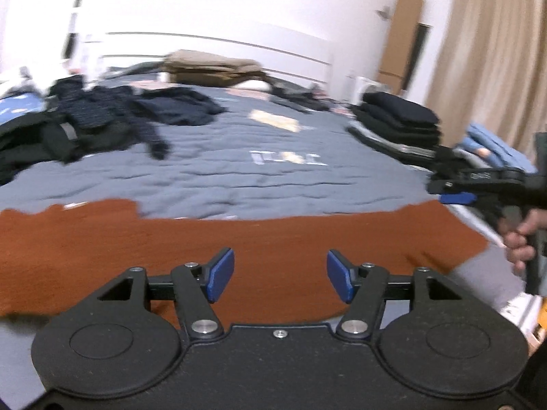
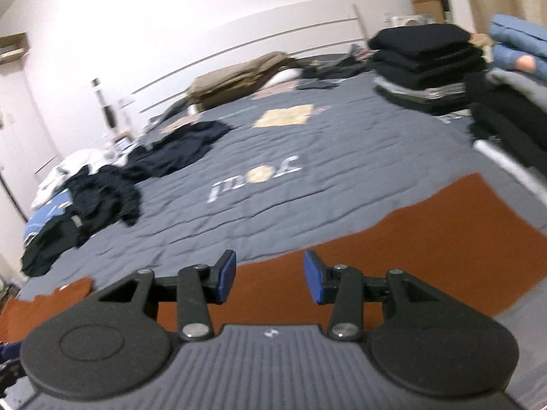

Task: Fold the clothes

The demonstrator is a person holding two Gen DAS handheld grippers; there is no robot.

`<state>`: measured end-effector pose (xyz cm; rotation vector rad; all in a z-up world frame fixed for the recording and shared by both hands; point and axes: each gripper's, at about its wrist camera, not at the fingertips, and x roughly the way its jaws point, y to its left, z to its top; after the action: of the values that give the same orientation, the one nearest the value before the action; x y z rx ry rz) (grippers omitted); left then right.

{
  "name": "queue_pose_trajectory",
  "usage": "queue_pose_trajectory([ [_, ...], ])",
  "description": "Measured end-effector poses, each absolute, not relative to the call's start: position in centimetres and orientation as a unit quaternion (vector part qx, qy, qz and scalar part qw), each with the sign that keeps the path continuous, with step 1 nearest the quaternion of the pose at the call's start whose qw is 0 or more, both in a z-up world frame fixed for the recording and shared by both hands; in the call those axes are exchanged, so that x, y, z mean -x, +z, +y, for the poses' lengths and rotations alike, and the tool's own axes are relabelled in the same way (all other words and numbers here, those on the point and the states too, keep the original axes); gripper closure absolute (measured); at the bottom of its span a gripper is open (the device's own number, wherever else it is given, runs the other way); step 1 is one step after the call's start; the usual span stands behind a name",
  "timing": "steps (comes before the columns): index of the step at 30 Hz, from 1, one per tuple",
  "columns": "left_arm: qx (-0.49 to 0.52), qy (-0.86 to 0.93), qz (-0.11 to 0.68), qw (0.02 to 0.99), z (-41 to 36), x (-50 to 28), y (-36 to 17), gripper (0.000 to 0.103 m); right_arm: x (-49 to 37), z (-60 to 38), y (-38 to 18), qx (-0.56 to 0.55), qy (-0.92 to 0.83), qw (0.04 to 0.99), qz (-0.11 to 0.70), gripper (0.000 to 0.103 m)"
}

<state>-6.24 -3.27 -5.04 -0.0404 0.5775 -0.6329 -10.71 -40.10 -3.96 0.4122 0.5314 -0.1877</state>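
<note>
Rust garment (image 1: 239, 249) lying flat along the near edge of the bed (image 1: 239, 177), spread wide at 6 o'clock in both wrist views. Not yet folded, judging by the single flat layer.

Left hand-held gripper (image 1: 280, 278) hovering over the garment, jaws standing apart, nothing between the pads. Right hand-held gripper (image 2: 270, 280) likewise gaping and empty above the cloth; in the left view it is showing at 3 o'clock, a hand (image 1: 519, 242) wrapping its handle.

Risks from here, as judgement:
- Both views are smearing with blur, so an aimed pinch at a hem could be landing off the edge or catching the quilt beneath along with the garment.
- The ragged left end of the garment (image 2: 51, 294) is looking uneven; a fold started there may be coming out skewed.
- Pinching only one layer mid-cloth would be dragging the piece rather than lifting it.

Around:
- Folded dark stack (image 1: 400, 119) sitting at 2 o'clock near the right bed edge, blue items (image 2: 516, 41) just beside it.
- Loose dark clothes (image 1: 102, 116) heaping at 10 o'clock, well apart from the garment.
- Tan bundle (image 1: 212, 68) at 12 o'clock by the headboard.
- Curtain (image 1: 492, 51) hanging at 1 o'clock.

Nothing is lying between the grippers and the garment; open quilt stretches beyond it for the fold.
</note>
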Motion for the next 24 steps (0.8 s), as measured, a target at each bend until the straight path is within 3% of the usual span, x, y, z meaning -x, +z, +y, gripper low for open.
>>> queue_pose_trajectory([
  [10, 0.056, -0.208, 0.289, 0.933, 4.9, 7.4, -5.5, 0.043, 7.3, -30.9, -5.6, -0.262, 0.071, 0.915, 0.300, 0.060],
  [24, 0.065, -0.159, 0.284, 0.943, 10.9, 8.5, -6.1, 0.043, 4.7, -18.9, -7.8, -0.212, 0.171, 0.895, 0.354, 0.060],
])
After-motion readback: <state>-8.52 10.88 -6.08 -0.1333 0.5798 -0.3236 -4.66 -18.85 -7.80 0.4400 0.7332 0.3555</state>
